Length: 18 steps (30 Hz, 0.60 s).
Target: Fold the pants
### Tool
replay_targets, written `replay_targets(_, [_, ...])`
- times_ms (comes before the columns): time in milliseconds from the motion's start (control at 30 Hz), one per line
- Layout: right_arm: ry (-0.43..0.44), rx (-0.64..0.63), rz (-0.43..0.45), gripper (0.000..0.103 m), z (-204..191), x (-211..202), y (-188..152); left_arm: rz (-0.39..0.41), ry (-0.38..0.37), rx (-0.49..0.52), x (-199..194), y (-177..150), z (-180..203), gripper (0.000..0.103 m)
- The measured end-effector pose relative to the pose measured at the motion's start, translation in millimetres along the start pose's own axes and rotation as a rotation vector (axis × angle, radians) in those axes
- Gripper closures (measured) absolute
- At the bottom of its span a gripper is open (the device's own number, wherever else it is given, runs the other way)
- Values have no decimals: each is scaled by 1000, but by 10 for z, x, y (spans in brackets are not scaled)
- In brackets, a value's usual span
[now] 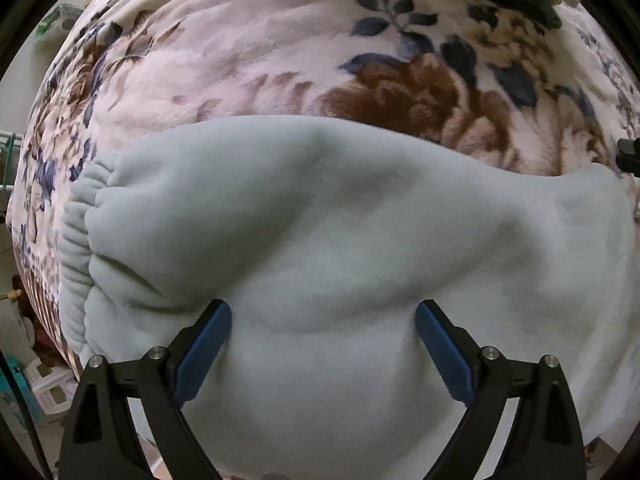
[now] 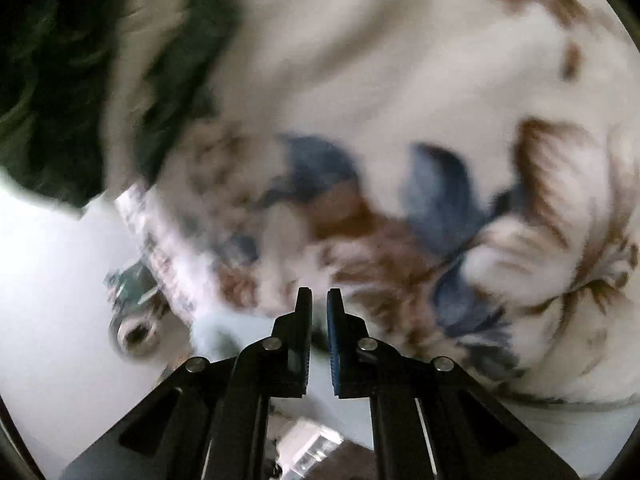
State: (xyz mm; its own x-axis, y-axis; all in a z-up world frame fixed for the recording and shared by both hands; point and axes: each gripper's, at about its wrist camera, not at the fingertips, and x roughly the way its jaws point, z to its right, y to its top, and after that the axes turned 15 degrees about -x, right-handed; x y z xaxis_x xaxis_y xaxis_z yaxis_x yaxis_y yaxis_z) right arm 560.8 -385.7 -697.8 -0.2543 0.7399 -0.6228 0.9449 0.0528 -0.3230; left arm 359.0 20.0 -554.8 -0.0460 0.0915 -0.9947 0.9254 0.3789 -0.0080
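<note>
Left tongs (image 1: 323, 322) gape over pale pants (image 1: 340, 240), which fill our lower frame on the floral blanket (image 1: 260, 48). Right tongs (image 2: 319, 304) nearly closed, empty. We judge folding partly done.

Pale green pants (image 1: 340, 216) (elastic cuff leftward), floral blanket (image 1: 248, 40), left gripper (image 1: 323, 320) jaws wide

Both the left gripper (image 1: 323, 322) and the right gripper (image 2: 319, 312) have black angular arms. Round silver screws mark their pivots. The fingers (image 1: 204, 350) carry ribbed blue pads.
</note>
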Motion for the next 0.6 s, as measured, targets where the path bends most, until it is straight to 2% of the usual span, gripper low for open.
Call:
replay_targets(33, [4,-50,-45,63,-86,22,-16,0,-15,-2,-47,-12,18,8])
replay_targets(67, [-28,-109,-79,26,-184,62,-30,6,-31,-3,-105,-17,57,8])
replay_targets(100, [-68,-181,-96,16,-297,128,-89,20,-42,7,-188,-30,105,8])
replay_targets(133, [-92,-220,-122,16,-356,212,-119,32,-51,16,-246,-40,154,8])
replay_targets(167, [-137,-249,-187,20,-382,377,-170,46,-66,21,-295,-45,212,8])
replay_targets(233, [-228,-282,-248,59,-413,601,-216,62,-76,34,-316,-41,313,8])
replay_targets(267, [-302,-303,-277,83,-419,692,-252,66,-73,48,-294,-30,374,8])
replay_targets(300, [-336,-295,-254,85,-387,663,-263,72,-68,54,-271,34,435,8])
replay_targets(367, [-343,-250,-154,86,-312,495,-223,75,-58,63,-195,66,470,8])
replay_targets(433, [-320,-235,-140,84,-170,412,-241,75,-54,58,-176,97,452,8])
replay_targets(467, [-318,-249,-158,80,-178,447,-286,81,-58,51,-209,122,398,8])
replay_targets(533, [-376,-269,-137,67,-252,424,-416,113,-63,34,-339,100,219,8])
replay_targets(600, [-439,-244,-20,43,-423,263,-588,134,-74,-3,-496,262,-111,8])
